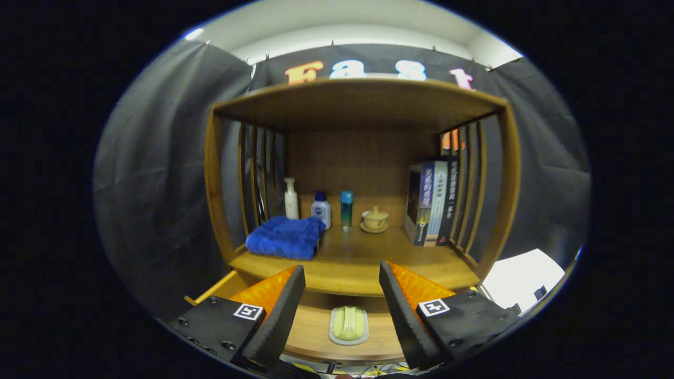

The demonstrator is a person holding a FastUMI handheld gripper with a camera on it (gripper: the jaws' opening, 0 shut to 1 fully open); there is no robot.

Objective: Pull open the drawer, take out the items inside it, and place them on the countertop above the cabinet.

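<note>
The wooden drawer (pixel 310 337) stands pulled out below the cabinet's countertop (pixel 358 263). On its floor lies a pale green soap in a grey dish (pixel 348 325), between and below my two fingers. My gripper (pixel 342 295) hovers open above the drawer, with nothing between the fingers (pixel 284 310). A folded blue towel (pixel 286 237) rests on the left of the countertop.
At the back of the countertop stand a white pump bottle (pixel 290 198), a small white bottle with a blue cap (pixel 321 209), a teal bottle (pixel 346 210) and a lidded tea cup on a saucer (pixel 375 219). Books (pixel 432 202) lean against the slatted right side.
</note>
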